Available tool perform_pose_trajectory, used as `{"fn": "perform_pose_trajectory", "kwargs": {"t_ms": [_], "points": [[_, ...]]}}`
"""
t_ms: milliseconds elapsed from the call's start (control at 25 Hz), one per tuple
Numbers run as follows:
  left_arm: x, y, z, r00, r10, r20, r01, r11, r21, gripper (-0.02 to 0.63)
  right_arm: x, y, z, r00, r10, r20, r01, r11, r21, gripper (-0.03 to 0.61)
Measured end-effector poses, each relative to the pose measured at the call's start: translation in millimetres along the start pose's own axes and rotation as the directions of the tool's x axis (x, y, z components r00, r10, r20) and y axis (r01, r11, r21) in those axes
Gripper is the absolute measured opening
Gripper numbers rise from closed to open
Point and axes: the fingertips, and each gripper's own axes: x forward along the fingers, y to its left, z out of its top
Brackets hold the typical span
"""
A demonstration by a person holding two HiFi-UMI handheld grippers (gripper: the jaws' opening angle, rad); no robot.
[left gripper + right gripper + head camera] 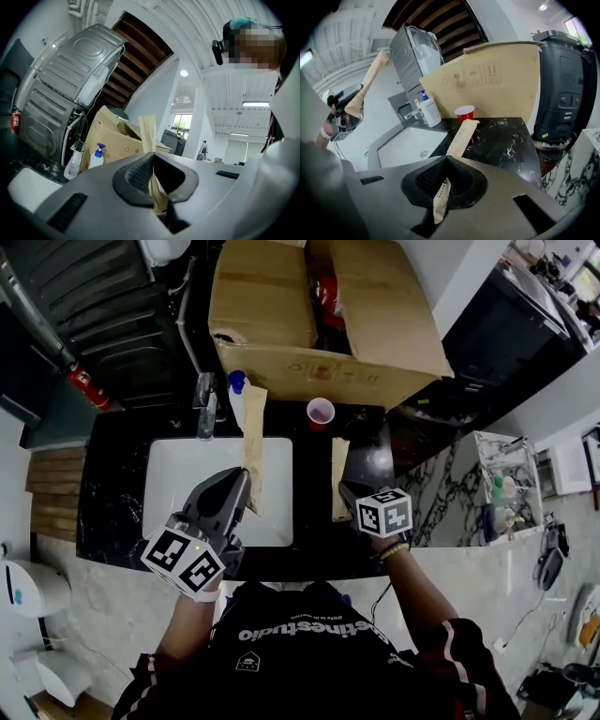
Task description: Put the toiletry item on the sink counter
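Two long kraft-paper toiletry packets are in play. My left gripper (241,482) is shut on one packet (253,442), held in the air over the white sink (178,474). In the left gripper view this packet (149,133) stands up from the closed jaws. My right gripper (349,491) is shut on the near end of the second packet (339,474). In the right gripper view that packet (461,136) slopes down onto the black sink counter (506,140), its far end beside a red cup (465,114).
A red cup (321,412), a pump bottle (236,390) and the faucet (206,399) line the back of the black counter (112,484). A big open cardboard box (281,296) stands behind them. A marble ledge (450,493) lies to the right.
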Motion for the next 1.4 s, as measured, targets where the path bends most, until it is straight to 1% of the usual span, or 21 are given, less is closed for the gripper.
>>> {"fn": "perform_pose_trajectory", "kwargs": {"t_ms": [160,320,480,680,960,1080,1200,1320,1400], "points": [[-3,6,-2,1.0,0.006,-0.01,-0.006,1.0,-0.005,0.017,19,-10,-12,0.998,-0.018,-0.068,0.019,1.0,0.017,0.038],[-5,12,-2,1.0,0.01,-0.01,-0.01,1.0,-0.008,0.017,33,-18,-21,0.994,-0.025,-0.109,0.029,0.999,0.036,0.038],[-7,15,-1,1.0,0.016,-0.006,-0.016,1.0,-0.012,0.017,40,-19,-25,0.993,-0.025,-0.117,0.033,0.997,0.065,0.038],[-10,15,2,1.0,0.016,-0.001,-0.016,1.0,-0.012,0.017,42,-24,-31,0.99,-0.055,-0.133,0.07,0.991,0.11,0.043],[-15,11,7,1.0,0.016,0.012,-0.016,1.0,-0.001,0.017,39,-25,-33,0.987,-0.087,-0.138,0.1,0.991,0.092,0.078],[-16,9,10,1.0,0.013,0.017,-0.013,1.0,0.003,0.017,36,-25,-32,0.989,-0.088,-0.122,0.103,0.988,0.119,0.115],[-17,5,13,1.0,0.008,0.024,-0.008,1.0,0.008,0.017,26,-24,-22,0.993,-0.087,-0.081,0.096,0.988,0.122,0.139],[-17,1,16,0.999,0.002,0.035,-0.003,1.0,0.011,0.017,6,-17,3,0.997,-0.082,0.003,0.082,0.993,0.091,0.152],[-16,-2,18,0.999,-0.005,0.043,0.004,1.0,0.014,0.017,-15,-8,28,0.994,-0.072,0.088,0.065,0.995,0.076,0.152]]}}
